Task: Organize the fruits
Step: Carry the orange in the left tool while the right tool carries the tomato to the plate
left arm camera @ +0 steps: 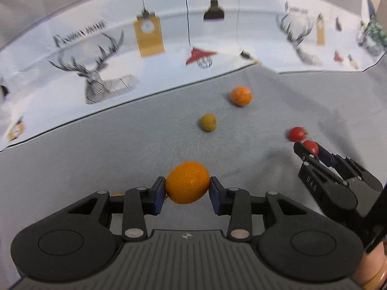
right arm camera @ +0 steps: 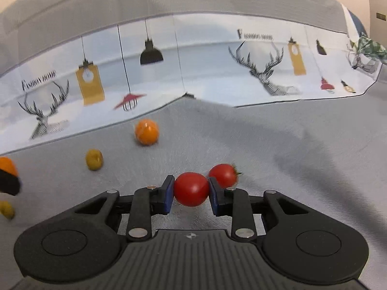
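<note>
Fruits gripped in both tongs, ready to carry
I keep the left gripper point(left arm camera: 187, 186) pinching the orange point(left arm camera: 187, 182) and the right gripper point(right arm camera: 191, 189) squeezing the tomato point(right arm camera: 191, 189), moving gently

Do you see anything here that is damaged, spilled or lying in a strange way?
Nothing stands out. The left claw holds an orange and the right claw holds a red tomato. A second tomato, another orange and a small yellow-green fruit lie loose on the grey cloth, all apparently whole, though the pictures are blurred.
</note>
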Tool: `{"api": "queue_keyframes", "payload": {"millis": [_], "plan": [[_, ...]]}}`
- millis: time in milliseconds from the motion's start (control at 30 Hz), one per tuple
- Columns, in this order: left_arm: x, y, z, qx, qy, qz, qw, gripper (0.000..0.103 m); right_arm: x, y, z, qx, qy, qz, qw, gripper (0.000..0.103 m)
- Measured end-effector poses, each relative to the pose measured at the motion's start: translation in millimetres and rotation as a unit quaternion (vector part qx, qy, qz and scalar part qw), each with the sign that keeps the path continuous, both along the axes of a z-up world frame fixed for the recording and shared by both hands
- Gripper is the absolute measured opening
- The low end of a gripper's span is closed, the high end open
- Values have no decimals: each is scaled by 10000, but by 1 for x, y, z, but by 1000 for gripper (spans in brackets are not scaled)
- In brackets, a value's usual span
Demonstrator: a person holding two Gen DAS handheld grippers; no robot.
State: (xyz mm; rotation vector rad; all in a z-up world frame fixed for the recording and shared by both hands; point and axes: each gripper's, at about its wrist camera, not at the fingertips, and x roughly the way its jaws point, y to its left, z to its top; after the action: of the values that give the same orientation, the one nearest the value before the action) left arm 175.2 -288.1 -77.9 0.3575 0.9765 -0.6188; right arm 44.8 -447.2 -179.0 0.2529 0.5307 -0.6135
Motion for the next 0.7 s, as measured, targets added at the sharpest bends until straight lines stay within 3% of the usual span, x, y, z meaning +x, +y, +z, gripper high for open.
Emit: {"api": "queue_keyframes", "payload": {"millis": [167,333,467,700], "plan": [[-55,45,48,-209,-194,33,9996,43,-48,22,54,168,-429,80,9989,31],[-108,98,78,-302,-316,93,9990,43,-108,84,94,376,-510,749,9952,31],[-143,146,91,-300,-373,242,9986,43,-139,142,110,656,-327,1341,9882,31],[-198,229,100,-283,-622,691,9953,43,-173,222,145,331,-261,2210,9744,31]]}}
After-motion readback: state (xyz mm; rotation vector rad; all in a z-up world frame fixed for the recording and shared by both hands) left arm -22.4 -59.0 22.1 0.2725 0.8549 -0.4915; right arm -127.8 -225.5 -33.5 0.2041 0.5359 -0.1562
